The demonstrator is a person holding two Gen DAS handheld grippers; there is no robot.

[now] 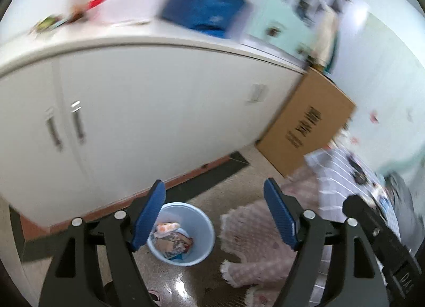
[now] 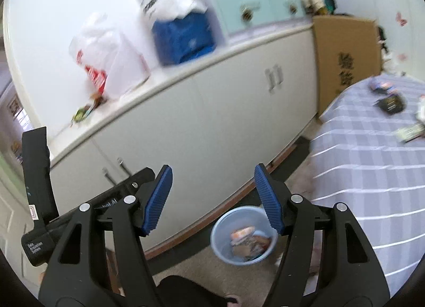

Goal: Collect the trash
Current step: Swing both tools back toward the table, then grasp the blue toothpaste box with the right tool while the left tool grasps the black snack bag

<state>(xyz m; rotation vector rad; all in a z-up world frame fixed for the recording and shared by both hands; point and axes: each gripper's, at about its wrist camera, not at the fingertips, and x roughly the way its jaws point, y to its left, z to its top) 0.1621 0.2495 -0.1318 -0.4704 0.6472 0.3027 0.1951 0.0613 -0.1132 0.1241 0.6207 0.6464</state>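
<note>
Above the speckled floor (image 1: 186,285), I'm holding both grippers wide and empty; the left gripper (image 1: 215,216) is hanging nearer the round pale-blue plastic bin (image 1: 202,227) than the right gripper (image 2: 213,198).

I am holding my left gripper (image 1: 214,210) with its jaws spread wide and nothing between them; its blue ribbed pads (image 1: 149,218) are facing each other across the gap, tilted apart at the tips; I am holding my right gripper (image 2: 213,196) the same way, jaws wide apart and gripping nothing; its blue pads (image 2: 267,198) are splaying outward; both are pointing forward and angled downward; my left gripper's black body is showing at the left edge of the right wrist view.
</note>
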